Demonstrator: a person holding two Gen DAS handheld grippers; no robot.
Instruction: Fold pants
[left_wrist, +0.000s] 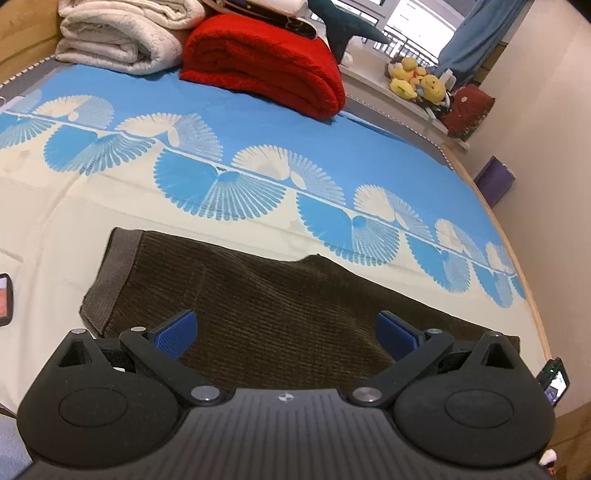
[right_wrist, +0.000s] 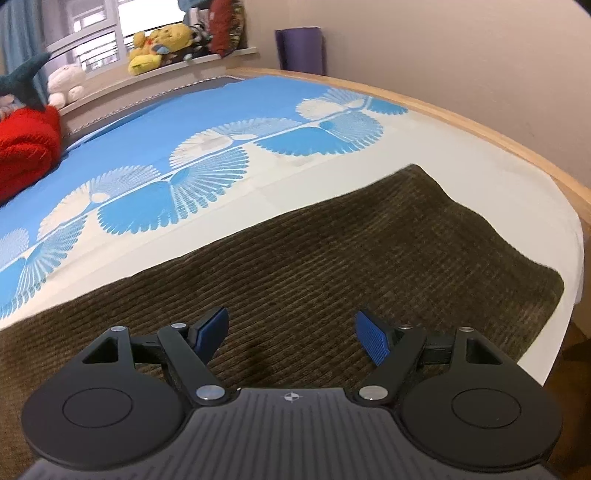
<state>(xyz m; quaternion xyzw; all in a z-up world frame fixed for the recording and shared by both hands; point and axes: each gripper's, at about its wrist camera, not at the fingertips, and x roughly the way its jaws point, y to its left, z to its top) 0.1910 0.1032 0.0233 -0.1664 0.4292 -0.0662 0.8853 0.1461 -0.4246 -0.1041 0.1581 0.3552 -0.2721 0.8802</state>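
The left gripper (left_wrist: 286, 334) fills the bottom of its view, jaws spread wide with nothing between the blue pads (left_wrist: 173, 338). Under it, the brown corduroy pants (left_wrist: 258, 295) lie flat on the bed sheet (left_wrist: 55, 214), stretching from the grey waistband (left_wrist: 110, 277) at 9 o'clock toward 4 o'clock. The right gripper (right_wrist: 291, 338) hangs likewise over the leg end, jaws apart and empty, with the hems (right_wrist: 498, 240) at 2 o'clock, near the wooden bed edge (right_wrist: 480, 125).

The main risk looks like a shallow pinch: thick ribbed cloth could let the pads catch only the top layer, so the fold drags crooked. The hem end sits near the mattress edge, so a careless lift could tip it off. A phone (left_wrist: 5, 299) at 9 o'clock lies near the waistband and could be swept.
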